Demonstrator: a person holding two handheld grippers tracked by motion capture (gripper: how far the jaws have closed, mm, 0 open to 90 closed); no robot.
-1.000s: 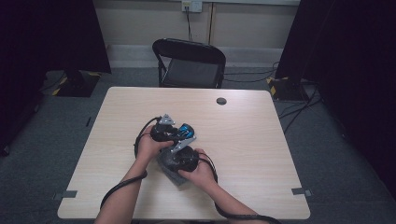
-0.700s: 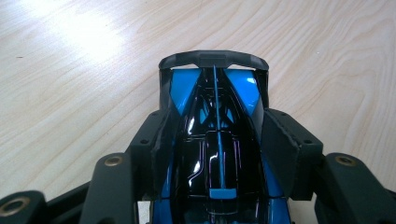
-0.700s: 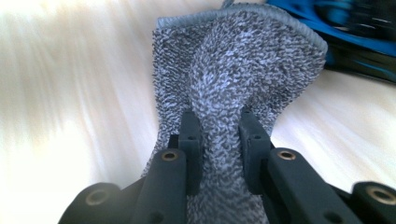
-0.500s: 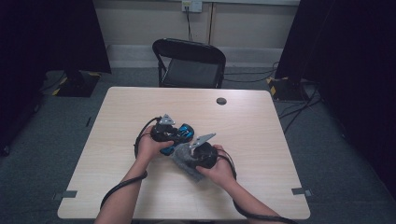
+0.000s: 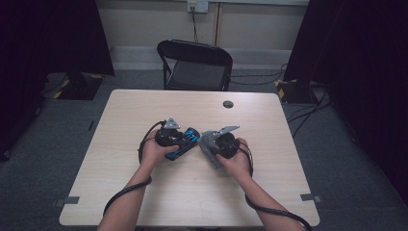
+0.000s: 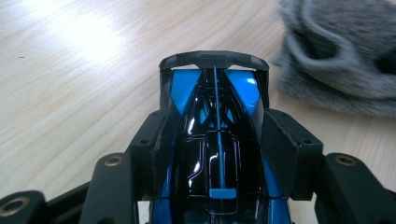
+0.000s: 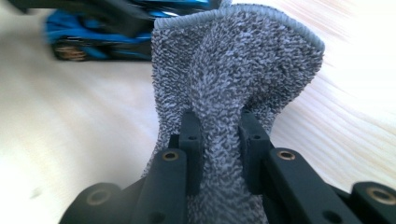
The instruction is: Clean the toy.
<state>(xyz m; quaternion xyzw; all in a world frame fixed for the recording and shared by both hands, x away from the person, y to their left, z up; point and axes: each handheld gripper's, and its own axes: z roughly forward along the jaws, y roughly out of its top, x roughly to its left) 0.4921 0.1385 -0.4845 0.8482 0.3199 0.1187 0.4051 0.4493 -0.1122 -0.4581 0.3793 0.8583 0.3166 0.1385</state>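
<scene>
The blue and black toy car [image 6: 215,140] is clamped by its sides between the jaws of the left claw [image 5: 185,139], its rear wing pointing away in the left gripper view. In the high view the car [image 5: 183,143] is seen near the middle of the tabletop [image 5: 269,130], just right of the left hand [image 5: 153,151], low over the wood.

A grey terry cloth [image 7: 233,84] is pinched in a fold by the right claw [image 7: 218,140], whose jaws are clenched tight on it. The rest of the cloth fans upward beyond the pads in the right gripper view, with the car [image 7: 88,42] blurred behind it at the upper left.

Compared with the earlier frames, the right claw [image 5: 211,144] has been carried to the right. A second ago it lay close in front of the left claw, with the cloth [image 5: 208,144] against the car. Now the cloth is seen just beside the car's right end, apart from it by a narrow gap. The left claw and the car have been kept in the same place, and the grip of both claws is unchanged.

A small dark round object [image 5: 228,104] lies on the far part of the tabletop, and a black folding chair [image 5: 195,62] stands beyond the far edge.
</scene>
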